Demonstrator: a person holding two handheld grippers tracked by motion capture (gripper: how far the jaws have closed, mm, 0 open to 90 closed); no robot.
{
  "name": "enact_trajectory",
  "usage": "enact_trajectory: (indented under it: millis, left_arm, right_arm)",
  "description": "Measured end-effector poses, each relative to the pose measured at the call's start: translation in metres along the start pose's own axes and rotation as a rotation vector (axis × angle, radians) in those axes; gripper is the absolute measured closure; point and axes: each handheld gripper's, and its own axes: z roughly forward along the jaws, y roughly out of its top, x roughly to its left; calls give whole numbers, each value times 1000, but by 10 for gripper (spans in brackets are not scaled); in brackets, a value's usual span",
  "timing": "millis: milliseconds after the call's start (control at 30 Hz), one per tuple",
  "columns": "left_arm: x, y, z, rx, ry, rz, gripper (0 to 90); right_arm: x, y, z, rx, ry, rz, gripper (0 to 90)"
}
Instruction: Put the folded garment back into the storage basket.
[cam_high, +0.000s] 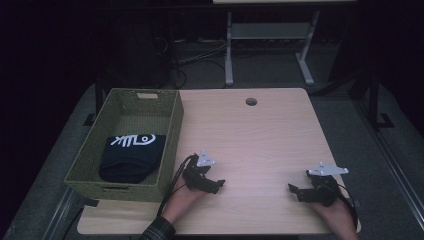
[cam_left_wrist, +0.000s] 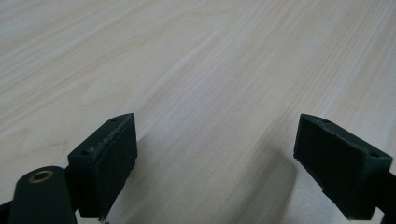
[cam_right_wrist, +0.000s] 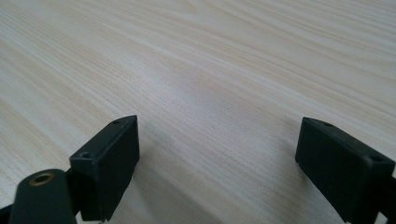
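Black cloth (cam_high: 131, 157) left of left gripper (cam_high: 218, 184).

A pale wooden tabletop (cam_high: 270, 130) is set on grey carpet (cam_high: 345, 115) in a dim room, with a white-legged desk frame (cam_high: 267, 37) seen behind.

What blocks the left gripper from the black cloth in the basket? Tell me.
The basket's near right wall stands between the left gripper and the black cloth. The gripper rests open on the table, so it must rise over that wall.
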Motion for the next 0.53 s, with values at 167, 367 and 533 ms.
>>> enact_trajectory:
  millis: [167, 367, 533]
  left_arm:
    - [-2, -1, 1, 0, 11, 36, 129]
    - [-2, -1, 0, 3, 11, 39, 130]
    - [-3, -2, 0, 4, 20, 30, 128]
  right_arm:
    - [0, 0, 0, 0, 0, 1, 134]
    - [0, 0, 0, 0, 0, 1, 134]
    - [0, 0, 0, 0, 0, 1, 133]
